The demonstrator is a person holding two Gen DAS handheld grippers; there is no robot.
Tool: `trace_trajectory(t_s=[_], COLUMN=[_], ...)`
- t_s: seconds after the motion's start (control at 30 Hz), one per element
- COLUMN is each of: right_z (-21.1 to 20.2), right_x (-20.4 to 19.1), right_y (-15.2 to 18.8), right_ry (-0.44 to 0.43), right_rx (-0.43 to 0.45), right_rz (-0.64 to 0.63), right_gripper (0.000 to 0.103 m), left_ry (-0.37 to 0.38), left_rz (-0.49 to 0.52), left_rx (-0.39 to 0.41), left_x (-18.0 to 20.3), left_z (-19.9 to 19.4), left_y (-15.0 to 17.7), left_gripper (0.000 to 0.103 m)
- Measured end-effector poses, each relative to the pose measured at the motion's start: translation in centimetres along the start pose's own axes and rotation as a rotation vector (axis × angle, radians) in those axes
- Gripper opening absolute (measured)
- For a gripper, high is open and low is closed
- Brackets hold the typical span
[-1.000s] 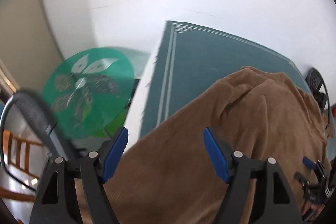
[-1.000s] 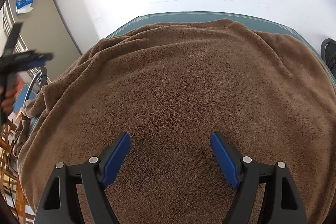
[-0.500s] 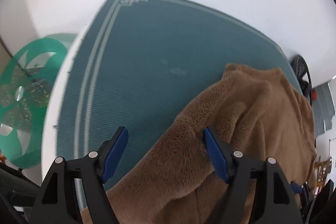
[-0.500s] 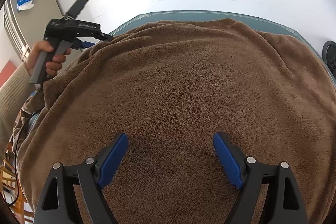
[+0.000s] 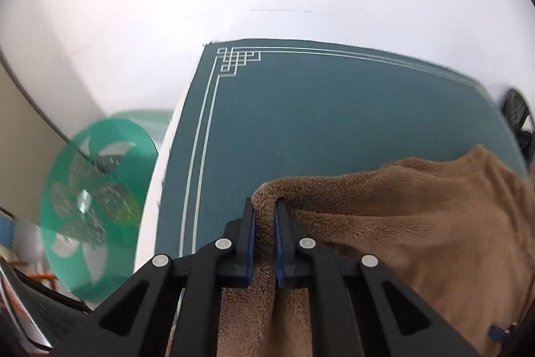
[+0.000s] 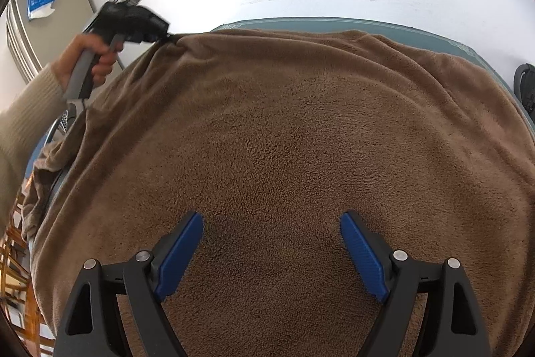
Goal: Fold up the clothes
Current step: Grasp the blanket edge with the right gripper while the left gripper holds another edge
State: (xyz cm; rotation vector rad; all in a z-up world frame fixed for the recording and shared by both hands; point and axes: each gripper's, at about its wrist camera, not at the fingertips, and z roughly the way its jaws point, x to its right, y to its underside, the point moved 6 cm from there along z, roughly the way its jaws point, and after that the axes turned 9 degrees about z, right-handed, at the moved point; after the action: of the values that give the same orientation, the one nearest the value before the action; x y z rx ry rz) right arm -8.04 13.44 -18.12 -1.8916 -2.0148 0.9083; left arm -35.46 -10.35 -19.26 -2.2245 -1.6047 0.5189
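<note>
Brown fleece garment (image 6: 301, 139) is spread over the teal mat (image 5: 334, 122), covering most of it in the right wrist view; only the mat's far strip shows past the garment. One side of the garment trails off the mat's left edge, toward the person's sleeve (image 6: 20, 136).

Left tongs (image 5: 265, 213): pressed together on a bunched edge of the garment, fleece pinched between the blue pads. The pinch sits near the mat's left border lines, with bare mat beyond it. In the right wrist view the same tool is seen gripped by a hand (image 6: 90, 56) at the garment's far left corner, fabric pulled taut from that point.

Right tongs (image 6: 271, 250): spread wide, nothing between the pads, held over the near middle of the garment. Contact with the fleece cannot be told.

Step in hand, as judged: an edge grab for spreading or for a fold. Whether the garment is being flattened ahead of folding or a corner is being carried across the mat is not settled by these views.

Next move calls for: the left pinch kept firm, since thick fleece can slip out; a second edge taken by the right tongs so the cloth is moved evenly; the trailing side brought onto the mat.

A green patterned disc (image 5: 97, 206) is seen left of the mat, clear of the work.
</note>
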Motion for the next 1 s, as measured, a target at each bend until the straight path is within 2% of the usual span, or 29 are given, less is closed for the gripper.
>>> trace_trajectory(t_s=[0.13, 0.17, 0.3, 0.4, 0.47, 0.57, 0.63, 0.73, 0.83, 0.93, 0.97, 1.0], right_z=[0.1, 0.1, -0.9, -2.0, -2.6, -3.6, -3.0, 0.1, 3.8, 7.1, 7.3, 7.4], right_x=[-0.1, -0.1, 1.2, 3.1, 6.4, 11.3, 14.8, 18.4, 20.6, 21.6, 21.4, 20.9], right_y=[0.0, 0.0, -1.2, -2.9, -5.9, -10.4, -13.2, -15.9, -17.3, -17.0, -17.0, -16.9], right_ry=[0.006, 0.003, -0.035, -0.041, 0.053, 0.195, 0.256, 0.244, 0.188, 0.159, 0.159, 0.162], right_rx=[-0.002, -0.003, -0.001, 0.016, 0.083, 0.184, 0.207, 0.147, 0.046, -0.075, -0.076, -0.08], right_rz=[-0.004, -0.003, 0.005, 0.003, -0.004, -0.015, 0.002, 0.047, 0.091, 0.124, 0.102, 0.069], right_gripper=[0.087, 0.087, 0.087, 0.087, 0.087, 0.087, 0.087, 0.087, 0.087, 0.088, 0.085, 0.061], left_ry=[-0.036, -0.044, -0.08, -0.086, -0.054, -0.02, 0.002, 0.014, -0.001, -0.022, -0.011, 0.003], left_rz=[0.031, 0.039, 0.071, 0.071, 0.033, -0.018, -0.036, -0.023, 0.015, 0.041, 0.038, 0.034], left_rx=[-0.019, -0.024, -0.043, -0.054, -0.05, -0.049, -0.062, -0.077, -0.081, -0.073, -0.073, -0.074], left_x=[0.3, 0.4, 0.7, 0.7, 0.3, 0.0, 0.1, 1.0, 2.0, 2.5, 2.8, 3.0], left_z=[0.8, 1.0, 1.8, 1.9, 1.3, 1.7, 2.2, 2.9, 3.3, 3.1, 2.9, 2.8], left_y=[0.1, 0.1, 0.1, 0.1, 0.1, -0.5, -0.5, -0.4, -0.2, -0.1, 0.0, 0.1], left_gripper=[0.012, 0.015, 0.018, 0.035, 0.048, 0.053, 0.053, 0.053, 0.053, 0.047, 0.036, 0.029])
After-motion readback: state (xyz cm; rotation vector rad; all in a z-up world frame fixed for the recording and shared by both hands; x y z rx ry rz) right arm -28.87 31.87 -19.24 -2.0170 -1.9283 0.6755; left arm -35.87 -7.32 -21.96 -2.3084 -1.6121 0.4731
